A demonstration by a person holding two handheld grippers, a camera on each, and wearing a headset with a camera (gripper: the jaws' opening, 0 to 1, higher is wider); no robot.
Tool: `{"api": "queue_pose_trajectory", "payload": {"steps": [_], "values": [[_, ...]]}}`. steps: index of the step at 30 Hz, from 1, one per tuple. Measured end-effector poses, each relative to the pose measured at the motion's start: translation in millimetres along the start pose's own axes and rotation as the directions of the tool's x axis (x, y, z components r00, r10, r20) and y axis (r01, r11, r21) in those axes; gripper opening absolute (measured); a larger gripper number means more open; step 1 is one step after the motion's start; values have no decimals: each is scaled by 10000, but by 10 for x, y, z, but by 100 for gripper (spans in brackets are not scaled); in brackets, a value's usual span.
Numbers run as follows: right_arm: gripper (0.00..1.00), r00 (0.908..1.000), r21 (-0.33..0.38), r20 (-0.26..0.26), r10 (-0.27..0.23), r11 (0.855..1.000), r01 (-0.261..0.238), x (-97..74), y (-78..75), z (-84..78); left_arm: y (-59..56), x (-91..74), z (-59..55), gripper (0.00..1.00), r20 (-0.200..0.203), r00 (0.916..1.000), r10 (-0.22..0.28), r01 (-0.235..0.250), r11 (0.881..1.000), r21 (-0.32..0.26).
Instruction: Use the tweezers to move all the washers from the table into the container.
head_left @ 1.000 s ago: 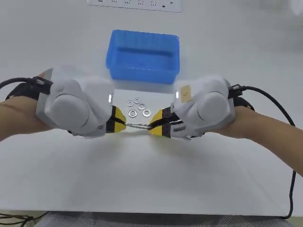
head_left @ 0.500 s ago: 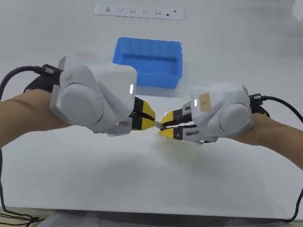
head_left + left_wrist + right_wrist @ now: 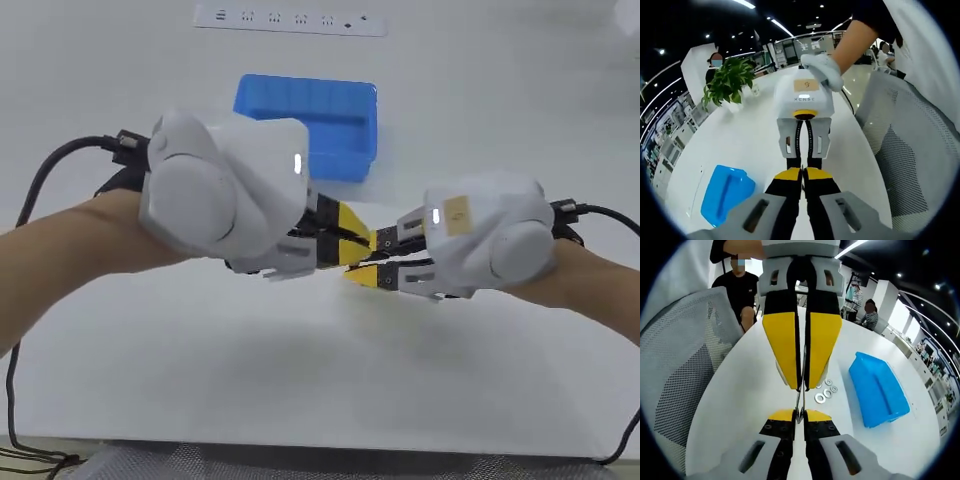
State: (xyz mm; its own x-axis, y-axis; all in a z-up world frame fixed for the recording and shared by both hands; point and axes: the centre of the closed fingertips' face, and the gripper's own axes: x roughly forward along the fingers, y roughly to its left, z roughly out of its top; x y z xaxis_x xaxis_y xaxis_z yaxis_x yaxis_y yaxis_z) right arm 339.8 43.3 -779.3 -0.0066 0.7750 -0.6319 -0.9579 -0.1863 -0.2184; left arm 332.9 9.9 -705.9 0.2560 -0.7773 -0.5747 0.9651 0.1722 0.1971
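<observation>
Right gripper (image 3: 797, 416): my own jaws sit at the bottom of the right gripper view. They are pressed almost together, yellow tips pinching the near end of the tweezers (image 3: 799, 402).
Tweezers: a thin bright metal sliver runs straight between the two sets of tips. I can't make out its full shape, and in the head view it is too slim for me to pick out.
Left gripper (image 3: 800, 385): it meets the right one tip to tip, coming in from the top of the right gripper view. Its yellow jaws are closed to a narrow slit, with the far end of the tweezers caught in it.
Hidden: in the head view the two white bodies crowd together above the table (image 3: 300, 380) and cover the patch behind their tips.
Washers (image 3: 824, 394): small silver rings lie in a loose cluster on the white table, between the jaws and the container. I count about five. One sits against the edge of the left jaw, so I can't be sure.
Container (image 3: 330, 120): a blue rectangular tub stands beyond the grippers, well apart from the washers. Its near left corner is covered by the left gripper's body.
Left gripper view: I get the right gripper's white housing face-on, a mesh chair (image 3: 910, 165) and a potted plant (image 3: 730, 82).
Power strip (image 3: 290, 20): it lies at the table's far edge, beyond the container.
</observation>
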Motion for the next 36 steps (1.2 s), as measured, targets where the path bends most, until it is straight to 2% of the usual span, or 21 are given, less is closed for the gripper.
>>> {"api": "queue_pose_trajectory", "payload": {"steps": [3, 5, 6, 10, 14, 20, 24, 36], "values": [[7, 9999, 55, 136, 36, 10000, -37, 3, 4, 8, -4, 50, -38, 6, -55, 10000, -48, 48, 10000, 48], [7, 9998, -1, 169, 103, 9999, -103, 7, 13, 12, -32, 90, -117, 8, -404, 9991, -141, 148, 9998, 158], [7, 9998, -51, 173, 113, 9999, -112, 8, 14, 10, -39, 98, -128, 10, -426, 9990, -156, 163, 9997, 159], [7, 9996, 7, 238, 131, 9999, -131, 4, 9, 11, -21, 64, -96, 12, -162, 9999, -59, 57, 9999, -83], [7, 9993, 145, 340, 137, 9998, -142, 1, -4, 5, 23, 19, -119, 12, -168, 9998, 46, -48, 9999, -121], [7, 9992, 289, 372, 161, 9994, -172, 8, -2, 9, 9, 2, -84, 10, 115, 9999, -80, 81, 9999, -139], [7, 9991, 351, 383, 187, 9992, -201, 12, -3, 8, -25, 9, -77, 9, 184, 9997, -172, 174, 9998, -134], [7, 9992, 361, 356, 193, 9991, -206, 25, 2, 22, -4, -19, -117, 6, 162, 9998, -85, 88, 9998, -194]]}}
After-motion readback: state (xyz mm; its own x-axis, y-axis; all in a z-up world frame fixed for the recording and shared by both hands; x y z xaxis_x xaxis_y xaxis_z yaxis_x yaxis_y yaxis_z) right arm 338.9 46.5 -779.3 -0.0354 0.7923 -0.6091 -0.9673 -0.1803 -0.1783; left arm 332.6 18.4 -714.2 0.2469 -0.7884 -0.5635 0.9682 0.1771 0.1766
